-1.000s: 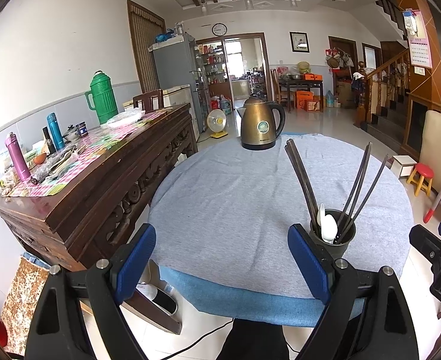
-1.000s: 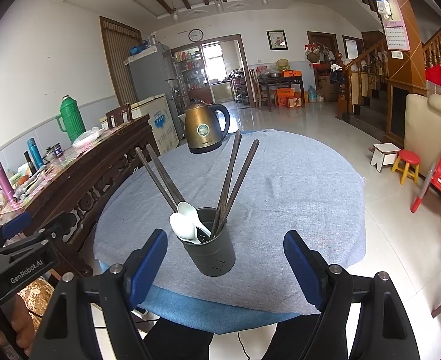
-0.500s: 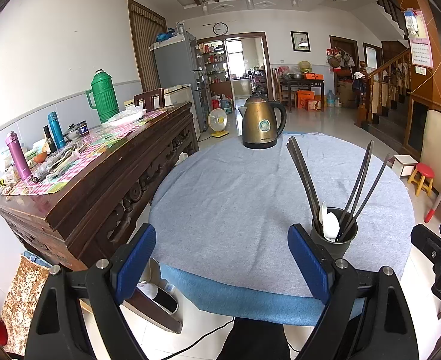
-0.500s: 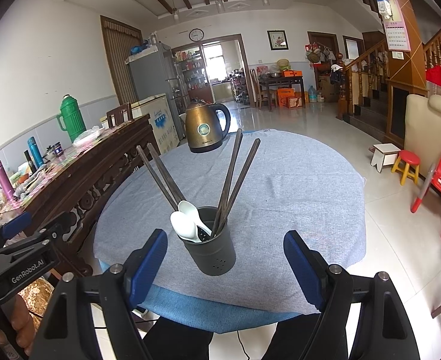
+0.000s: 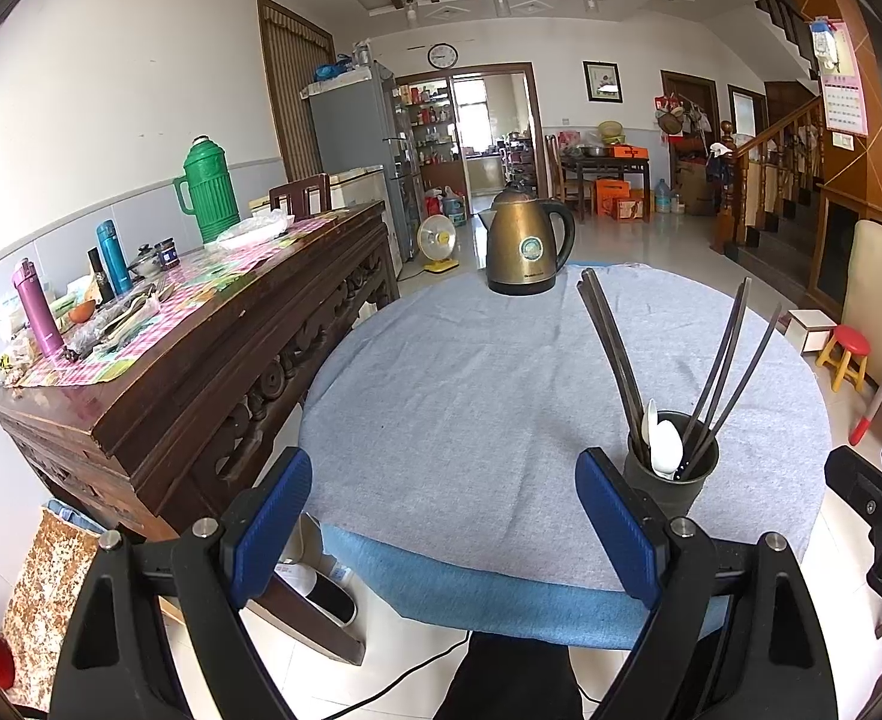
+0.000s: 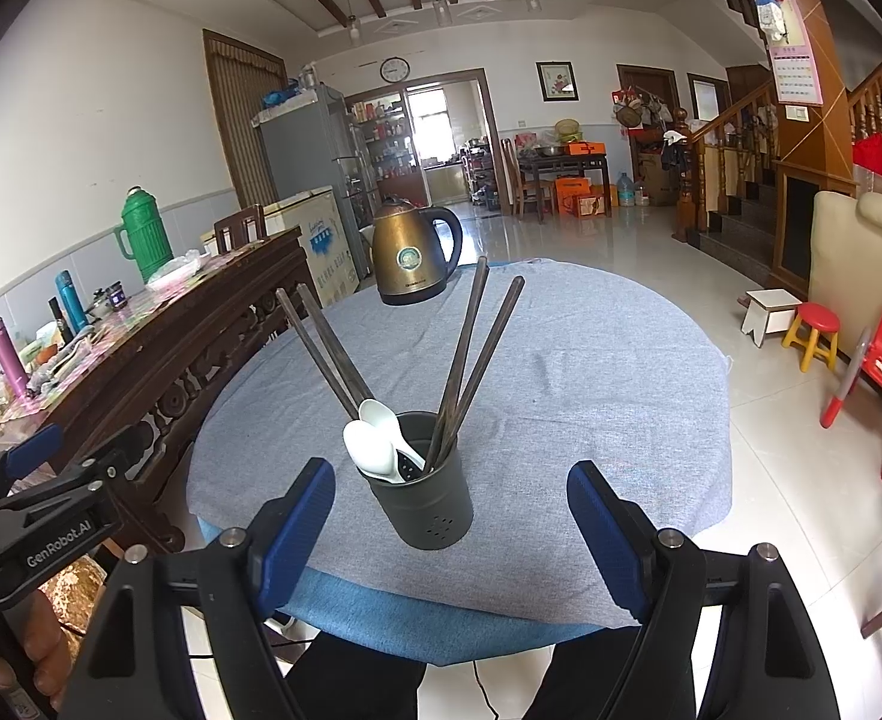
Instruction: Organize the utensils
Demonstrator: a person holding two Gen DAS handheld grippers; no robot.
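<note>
The utensil holder [image 6: 422, 489] — a dark, matte cylinder with small drain holes low on its wall — stands near the six-o'clock edge of the round table [image 6: 591, 372], within easy reach of both grippers, and by the look of it the sorting is largely done. Four long dark chopsticks [image 6: 471, 354] stand in it, fanning toward eleven and one o'clock because they lean on the rim, while two glossy white spoons [image 6: 375, 441] hang over its ten-o'clock lip, bowls up. The right gripper [image 6: 450, 525] hovers short of the holder with its blue ribbed pads spread wide and nothing between them; the left gripper [image 5: 444, 525], at the holder's nine o'clock, is equally wide and empty. A grey-blue woven cloth covers the table, and a bronze metal kettle [image 6: 411, 258] sits at its twelve-o'clock edge.
</note>
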